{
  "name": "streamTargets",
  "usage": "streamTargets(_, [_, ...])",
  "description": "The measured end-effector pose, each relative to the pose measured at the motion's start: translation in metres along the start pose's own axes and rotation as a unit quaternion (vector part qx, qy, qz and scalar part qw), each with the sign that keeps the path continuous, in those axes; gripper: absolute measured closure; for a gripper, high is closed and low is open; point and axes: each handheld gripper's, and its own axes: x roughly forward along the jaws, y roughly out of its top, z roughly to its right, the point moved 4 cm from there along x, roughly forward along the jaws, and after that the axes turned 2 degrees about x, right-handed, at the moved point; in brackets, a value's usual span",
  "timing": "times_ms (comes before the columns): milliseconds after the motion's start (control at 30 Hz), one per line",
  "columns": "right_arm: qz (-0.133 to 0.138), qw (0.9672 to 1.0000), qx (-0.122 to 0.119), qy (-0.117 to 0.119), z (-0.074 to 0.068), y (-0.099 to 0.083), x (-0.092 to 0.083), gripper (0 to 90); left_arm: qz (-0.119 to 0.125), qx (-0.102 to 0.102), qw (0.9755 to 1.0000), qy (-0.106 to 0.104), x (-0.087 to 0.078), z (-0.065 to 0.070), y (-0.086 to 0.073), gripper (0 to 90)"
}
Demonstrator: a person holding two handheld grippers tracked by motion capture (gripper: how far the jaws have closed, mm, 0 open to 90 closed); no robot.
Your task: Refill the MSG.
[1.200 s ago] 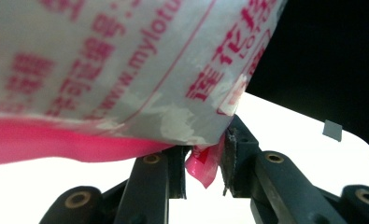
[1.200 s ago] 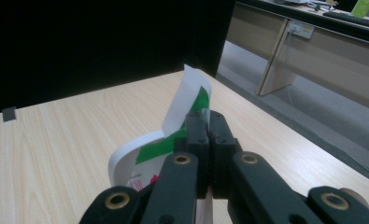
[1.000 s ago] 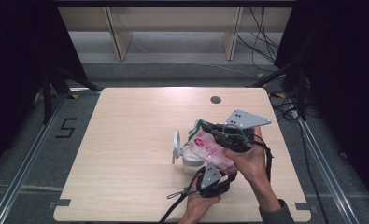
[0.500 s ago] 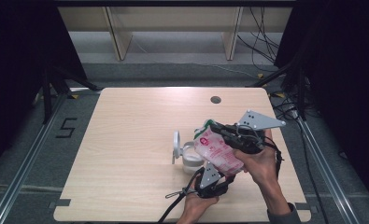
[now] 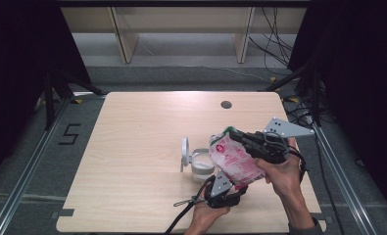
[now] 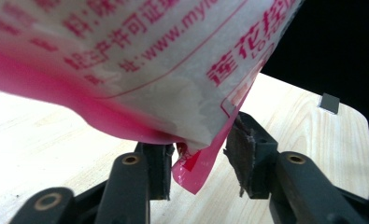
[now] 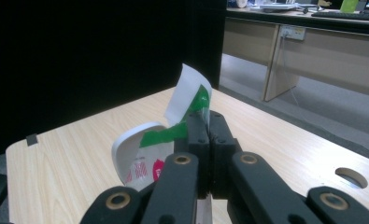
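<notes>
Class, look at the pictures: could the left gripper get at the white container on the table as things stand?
Probably yes. The left gripper has been opening off the bag's corner; the white container sits close by on bare table, though the bag hangs near.

Jar (image 5: 201, 164) beside bag (image 5: 235, 161), tabletop (image 5: 142, 132) left open

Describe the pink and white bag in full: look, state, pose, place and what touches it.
The bag is a soft plastic pouch, white with pink edges, red print and a green strip at its top. It hangs slanted above the table, beside a white container with its lid raised. The right gripper is shut on its top edge. Its lower corner sits between the left gripper's jaws, which have just been opening; the right-hand pad stands clear of it.
</notes>
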Motion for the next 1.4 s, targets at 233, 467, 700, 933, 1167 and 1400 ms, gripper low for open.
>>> streamTargets(233, [0.01, 0.9999, 0.008, -0.002, 0.007, -0.004, -0.01, 90.0, -0.007, -0.004, 1.0, 0.003, -0.001, 0.0, -0.001, 52.1])
streamTargets(467, [0.018, 0.9998, 0.013, -0.003, 0.01, -0.006, -0.015, 90.0, -0.008, -0.013, 0.9998, 0.009, -0.002, -0.001, -0.002, 48.7])
streamTargets(700, [0.018, 0.9994, 0.031, -0.001, 0.012, -0.012, -0.018, 90.0, 0.001, -0.016, 0.9997, 0.018, -0.006, -0.004, -0.001, 45.3])
streamTargets(933, [0.017, 0.9991, 0.034, -0.016, 0.023, -0.02, -0.022, 90.0, 0.011, -0.031, 0.9993, 0.016, -0.01, -0.004, 0.0, 43.8])
streamTargets(1167, [0.017, 0.9988, 0.03, -0.034, 0.032, -0.028, -0.023, 90.0, 0.013, -0.025, 0.9994, 0.021, -0.019, -0.001, -0.001, 43.8])
streamTargets(1400, [0.001, 0.9981, 0.048, -0.039, 0.033, -0.036, -0.021, 90.0, 0.02, -0.019, 0.9994, 0.021, -0.03, -0.005, 0.0, 43.8])
